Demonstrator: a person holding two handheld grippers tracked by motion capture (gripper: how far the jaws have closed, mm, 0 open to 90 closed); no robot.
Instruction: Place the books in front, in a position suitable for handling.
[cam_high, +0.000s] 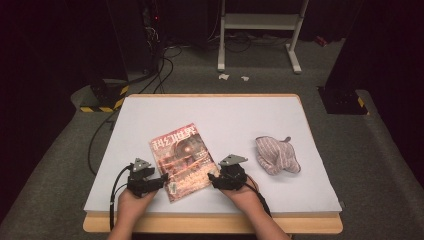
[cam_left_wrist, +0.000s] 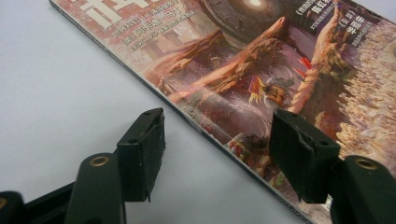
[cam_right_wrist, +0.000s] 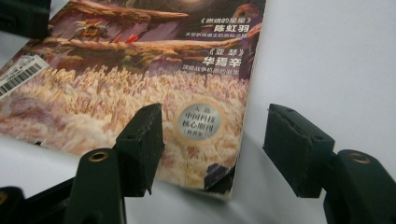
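The tabletop (cam_high: 220, 107) is covered by a pale sheet and framed by a wooden edge. On it, left of centre and towards the near side, lies a magazine (cam_high: 180, 161), flat, cover up and turned at a slant, its reddish cover art and large title characters facing the camera. To its right, well apart from it, sits a crumpled striped cloth (cam_high: 276, 155).

A person's forearms come in from the near edge, each hand holding a claw. The left claw (cam_high: 162, 178) sits at the magazine's lower left edge. In the left gripper view its two black jaws stand apart, one over the bare sheet and the other over the cover, so that the magazine's spine edge (cam_left_wrist: 196, 123) runs diagonally through the gap between them; the pads press on nothing, so this claw is open.

The right claw (cam_high: 212, 178) sits at the magazine's lower right corner. In the right gripper view its jaws also stand apart and grip nothing: one hangs over the golden lower part of the cover, the other over the sheet, with the right edge between them. A round silver seal (cam_right_wrist: 200, 120) sits just inside that edge, and a white barcode label (cam_right_wrist: 21, 74) lies farther off, at the opposite edge.
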